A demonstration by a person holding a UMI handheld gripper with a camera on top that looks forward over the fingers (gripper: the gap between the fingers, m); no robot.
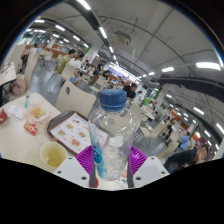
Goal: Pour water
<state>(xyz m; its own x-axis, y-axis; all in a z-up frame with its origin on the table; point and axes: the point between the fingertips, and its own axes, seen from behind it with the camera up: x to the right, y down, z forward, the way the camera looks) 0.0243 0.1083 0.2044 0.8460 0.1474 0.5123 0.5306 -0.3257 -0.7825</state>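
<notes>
We see a clear plastic water bottle (pixel 112 135) with a blue cap, standing tall in the middle of the gripper view. It sits between the two fingers of the gripper (pixel 112 160), and the purple pads (pixel 88 157) on their inner faces press against its lower body from both sides, so the jaws are clamped on the bottle. The bottle leans slightly, its cap tipped toward one o'clock. The label area looks pale and see-through, and the view does not let us judge the water level inside.

At about nine o'clock from the bottle's base, a small yellowish cup (pixel 52 154) stands on a white table (pixel 20 140), just beside the left finger. At about ten o'clock, a little further off, lies a tray (pixel 68 130) with a printed sheet on it. Further out at nine o'clock, near the table's far side, we make out small red and orange items (pixel 34 118), too small to name.

Beyond the table, from twelve to three o'clock, stretches a large office hall with rows of desks (pixel 150 115) and long ceiling lights (pixel 105 35).
</notes>
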